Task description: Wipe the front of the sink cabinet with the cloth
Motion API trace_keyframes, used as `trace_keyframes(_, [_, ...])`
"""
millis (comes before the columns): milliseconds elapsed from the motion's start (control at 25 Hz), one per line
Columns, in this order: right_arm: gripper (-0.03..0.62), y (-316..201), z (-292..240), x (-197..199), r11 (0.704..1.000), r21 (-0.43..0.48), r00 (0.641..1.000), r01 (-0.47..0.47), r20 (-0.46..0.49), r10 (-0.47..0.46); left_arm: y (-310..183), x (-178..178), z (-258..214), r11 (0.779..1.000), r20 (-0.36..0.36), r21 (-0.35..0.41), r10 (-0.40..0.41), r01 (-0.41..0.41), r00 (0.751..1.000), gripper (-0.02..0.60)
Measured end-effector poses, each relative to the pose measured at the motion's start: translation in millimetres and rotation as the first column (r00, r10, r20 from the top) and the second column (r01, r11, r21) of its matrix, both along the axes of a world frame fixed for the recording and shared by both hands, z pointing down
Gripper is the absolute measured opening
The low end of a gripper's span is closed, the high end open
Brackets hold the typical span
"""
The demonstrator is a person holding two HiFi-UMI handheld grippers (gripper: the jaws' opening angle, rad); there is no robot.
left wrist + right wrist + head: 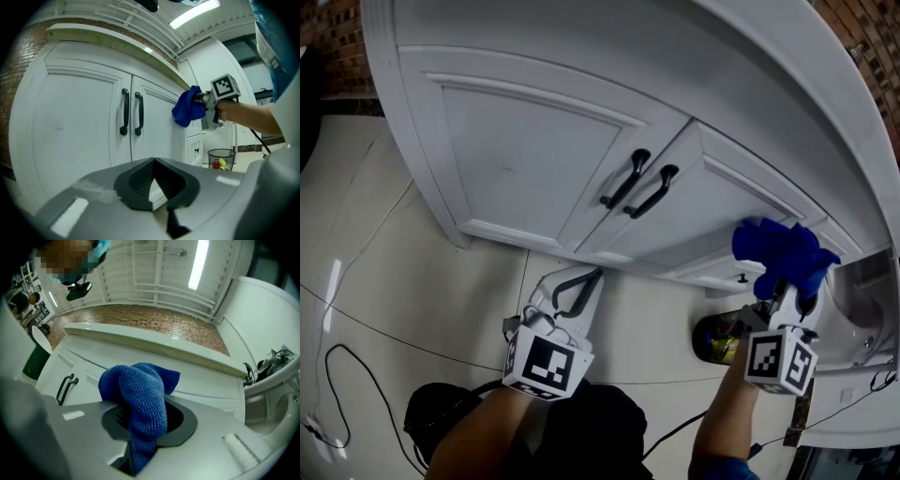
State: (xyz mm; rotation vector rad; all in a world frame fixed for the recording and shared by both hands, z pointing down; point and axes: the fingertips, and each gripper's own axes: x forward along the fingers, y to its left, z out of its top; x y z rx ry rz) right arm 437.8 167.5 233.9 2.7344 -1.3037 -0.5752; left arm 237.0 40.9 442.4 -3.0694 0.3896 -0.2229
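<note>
Right hand-held gripper (780,286) is clamped on the blue cloth (783,251), up at the sink cabinet (534,159) front, right of the black handles (639,183). Left hand-held gripper (153,161) hangs low, jaws pinched together, empty.

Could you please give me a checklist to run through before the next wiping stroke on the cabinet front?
1. Blue cloth held in the right tool: ok, the jaws are shut on it.
2. Cloth pressed against the cabinet front: cannot tell; it sits close to the top of the drawers.
3. Cabinet doors closed: ok, the two black handles lie side by side.
4. Left tool out of the wiping path: ok, shut, empty, low under the doors.
</note>
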Motion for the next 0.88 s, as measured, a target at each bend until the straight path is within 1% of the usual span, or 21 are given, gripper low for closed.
trace_keyframes(80, [0.078, -0.6, -28.3, 7.9, 1.0, 0.02, 0.998, -0.025, -0.06, 0.026, 0.8, -0.8, -0.5, 1.0, 0.001, 0.004, 0.0, 0.0, 1.0, 0.0])
trace_keyframes(160, [0.078, -5.7, -44.9, 14.5, 0.999, 0.014, 0.994, -0.047, -0.099, 0.049, 0.8, -1.9, -1.3, 1.0, 0.002, 0.006, -0.003, 0.003, 1.0, 0.0])
trace_keyframes(200, [0.078, -9.6, -47.8, 17.8, 0.998, 0.001, 0.993, -0.056, -0.107, 0.055, 0.4, -2.5, -1.8, 1.0, 0.002, 0.007, -0.005, 0.005, 1.0, 0.0])
trace_keyframes(280, [0.078, -17.1, -41.8, 25.6, 0.997, -0.033, 0.994, -0.063, -0.092, 0.06, -0.5, -3.6, -2.8, 1.0, 0.003, 0.009, -0.01, 0.01, 1.0, 0.0])
trace_keyframes(440, [0.078, -17.8, 0.3, 35.2, 0.994, -0.084, 0.998, -0.067, -0.018, 0.066, -2.0, -5.8, -3.2, 1.0, 0.006, 0.013, -0.013, 0.013, 1.0, 0.0])
trace_keyframes(560, [0.078, -16.2, 43.3, 39.3, 0.988, -0.144, 0.996, -0.061, 0.059, 0.07, -4.3, -8.0, -1.7, 1.0, 0.011, 0.013, -0.019, 0.019, 1.0, 0.0])
trace_keyframes(640, [0.078, -13.5, 72.0, 45.2, 0.979, -0.193, 0.991, -0.059, 0.105, 0.081, -5.3, -9.0, -0.3, 1.0, 0.016, 0.014, -0.02, 0.02, 1.0, 0.0])
trace_keyframes(880, [0.078, -4.9, 152.7, 53.5, 0.944, -0.324, 0.972, -0.058, 0.199, 0.128, -8.2, -15.4, 4.5, 1.0, 0.036, 0.02, -0.021, 0.02, 0.999, 0.002])
